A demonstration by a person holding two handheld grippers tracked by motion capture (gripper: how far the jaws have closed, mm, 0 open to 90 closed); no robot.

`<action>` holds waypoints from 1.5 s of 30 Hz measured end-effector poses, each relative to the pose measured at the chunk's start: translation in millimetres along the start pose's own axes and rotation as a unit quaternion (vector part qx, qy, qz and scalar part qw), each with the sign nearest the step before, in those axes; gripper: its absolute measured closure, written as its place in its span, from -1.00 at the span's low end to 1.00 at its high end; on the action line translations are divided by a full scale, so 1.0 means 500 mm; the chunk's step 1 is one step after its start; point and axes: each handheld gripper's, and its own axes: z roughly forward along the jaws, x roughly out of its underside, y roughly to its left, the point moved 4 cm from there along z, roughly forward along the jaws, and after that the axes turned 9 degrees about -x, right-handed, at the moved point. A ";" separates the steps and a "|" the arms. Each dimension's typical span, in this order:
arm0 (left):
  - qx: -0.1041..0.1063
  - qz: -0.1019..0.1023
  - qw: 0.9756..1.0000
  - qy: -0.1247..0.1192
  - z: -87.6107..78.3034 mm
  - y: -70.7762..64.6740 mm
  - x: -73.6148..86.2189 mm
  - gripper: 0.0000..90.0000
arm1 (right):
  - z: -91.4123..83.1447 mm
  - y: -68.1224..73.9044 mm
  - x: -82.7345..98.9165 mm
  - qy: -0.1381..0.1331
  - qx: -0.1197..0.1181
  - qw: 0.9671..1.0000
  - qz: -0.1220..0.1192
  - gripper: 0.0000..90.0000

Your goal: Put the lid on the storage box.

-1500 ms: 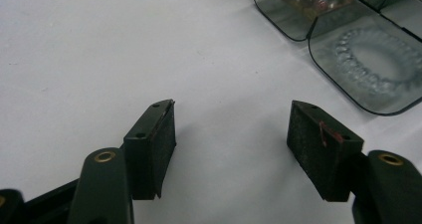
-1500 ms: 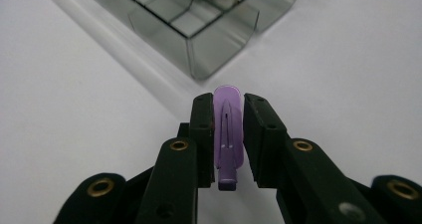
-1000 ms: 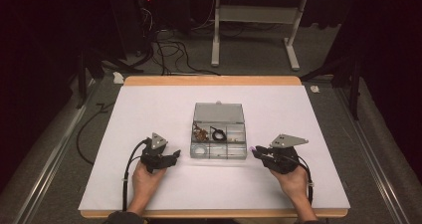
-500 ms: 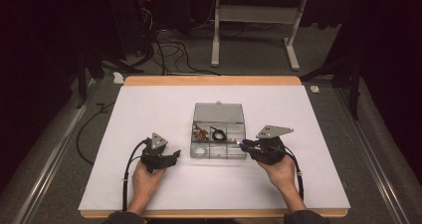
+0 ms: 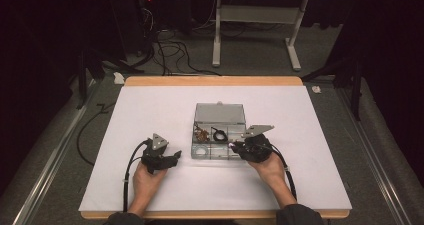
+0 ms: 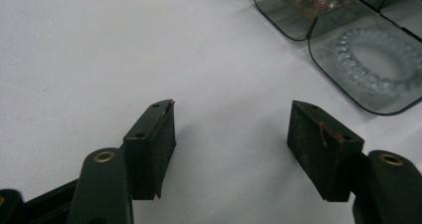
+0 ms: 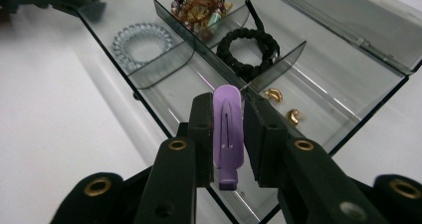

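Observation:
A clear compartment box [image 5: 199, 154] lies open mid-table, its lid [image 5: 220, 113] folded back. My right gripper [image 7: 228, 114] hovers over its front right compartment with a purple hair clip [image 7: 227, 129] upright between the pads. The jaws have just been opening slightly, and the clip still sits between them. In the high view the right gripper [image 5: 235, 146] is at the box's right front corner. My left gripper [image 6: 231, 129] rests open and holds nothing on the white sheet, left of the box [image 6: 348, 45]. From above, the left gripper [image 5: 175, 156] points toward the box.
The box holds a clear bead bracelet [image 7: 142, 42], a black braided bracelet [image 7: 247, 47], a beaded gold piece [image 7: 199, 5] and two small gold earrings [image 7: 272, 94]. A white sheet [image 5: 150, 110] covers the wooden table. Cables and a stand's legs lie on the floor beyond.
My right gripper has moved left, from the bare sheet to the box's right front corner. The left hand has stayed put.

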 end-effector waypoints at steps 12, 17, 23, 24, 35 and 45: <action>0.000 0.000 1.000 0.000 0.001 0.000 0.000 -0.20 | -0.028 -0.016 0.011 -0.049 0.001 0.998 0.035 0.49; 0.003 0.000 1.000 0.002 0.001 0.002 -0.001 -0.21 | -0.047 -0.033 0.019 -0.074 0.024 0.996 0.047 0.40; 0.007 0.002 1.000 0.004 0.001 0.000 -0.002 -0.27 | -0.066 -0.061 0.022 -0.096 0.072 0.990 0.069 0.23; 0.009 0.002 1.000 0.005 0.001 0.001 -0.002 -0.27 | -0.066 -0.065 0.022 -0.099 0.076 0.989 0.076 0.23; 0.021 0.004 1.000 0.020 0.012 0.013 -0.048 -0.29 | -0.042 -0.107 0.013 -0.114 0.077 0.983 0.124 0.09; 0.050 -0.049 0.998 -0.003 0.014 0.039 -0.112 -0.35 | -0.039 -0.135 -0.010 -0.126 0.082 0.977 0.153 0.08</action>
